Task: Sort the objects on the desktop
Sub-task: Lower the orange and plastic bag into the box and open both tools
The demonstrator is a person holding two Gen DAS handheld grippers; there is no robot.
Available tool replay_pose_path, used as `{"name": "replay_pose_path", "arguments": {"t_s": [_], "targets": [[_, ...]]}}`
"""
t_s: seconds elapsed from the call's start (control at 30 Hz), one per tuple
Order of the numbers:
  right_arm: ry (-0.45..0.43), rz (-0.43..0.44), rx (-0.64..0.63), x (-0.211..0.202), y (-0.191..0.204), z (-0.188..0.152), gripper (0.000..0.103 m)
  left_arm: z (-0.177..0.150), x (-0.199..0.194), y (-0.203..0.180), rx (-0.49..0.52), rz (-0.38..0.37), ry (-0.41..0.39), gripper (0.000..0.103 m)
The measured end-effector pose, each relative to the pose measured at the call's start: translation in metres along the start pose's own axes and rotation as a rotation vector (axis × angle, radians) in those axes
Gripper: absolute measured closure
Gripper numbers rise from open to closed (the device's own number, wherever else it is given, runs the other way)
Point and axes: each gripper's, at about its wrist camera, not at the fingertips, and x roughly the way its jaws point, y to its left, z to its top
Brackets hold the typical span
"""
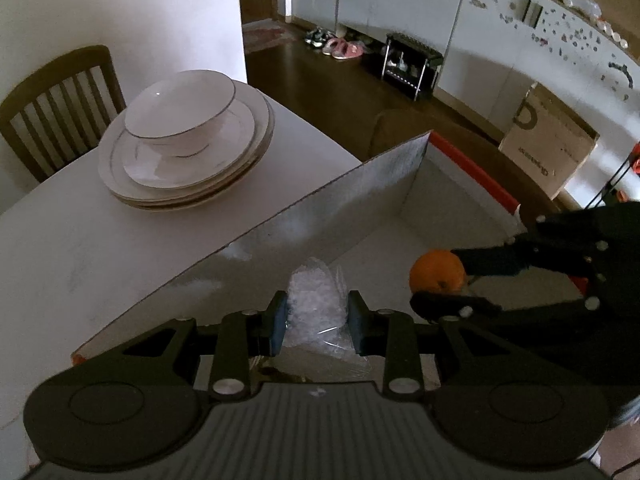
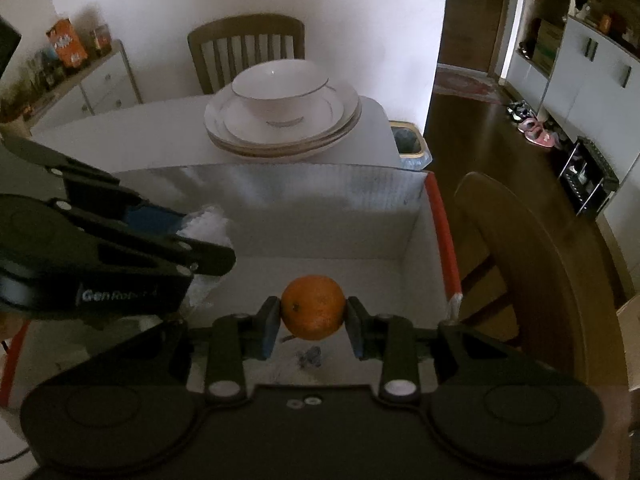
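Note:
Both grippers hang over an open cardboard box (image 1: 360, 196) with a silver lining and red outer edge (image 2: 442, 216). My left gripper (image 1: 317, 318) is shut on a crumpled clear plastic bag (image 1: 316, 300), held between its blue pads above the box's near part. The right wrist view shows the same bag (image 2: 210, 222) at the left. My right gripper (image 2: 313, 322) is shut on an orange (image 2: 313, 307), which hangs above the box floor. The orange (image 1: 437, 271) and the right gripper's black fingers (image 1: 452, 306) also appear to the right in the left wrist view.
Beyond the box, a white bowl (image 2: 280, 90) sits on a stack of plates (image 2: 340, 128) on the white table (image 1: 52, 248). A wooden chair (image 2: 246, 46) stands behind the table, another chair (image 2: 532, 264) right of the box. Small dark bits (image 2: 310, 356) lie on the box floor.

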Motion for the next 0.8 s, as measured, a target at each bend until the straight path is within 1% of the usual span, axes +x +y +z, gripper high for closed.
{"name": "replay_pose_path", "arguments": {"t_s": [0.33, 0.53, 0.67, 0.8], "targets": [[0.090, -0.001, -0.040, 0.030, -0.002, 0.003, 0.069, -0.005, 0.026, 0.002, 0.015, -0.010, 0.068, 0.073], [0.139, 0.023, -0.089, 0.033, 0.005, 0.000, 0.070, -0.007, 0.037, 0.005, 0.013, -0.035, 0.125, 0.073], [0.182, 0.023, -0.151, 0.035, 0.014, -0.004, 0.070, -0.010, 0.040, 0.005, 0.021, -0.049, 0.153, 0.073], [0.201, 0.020, -0.173, 0.036, 0.017, -0.006, 0.070, -0.012, 0.045, 0.003, 0.033, -0.050, 0.179, 0.073]]}}
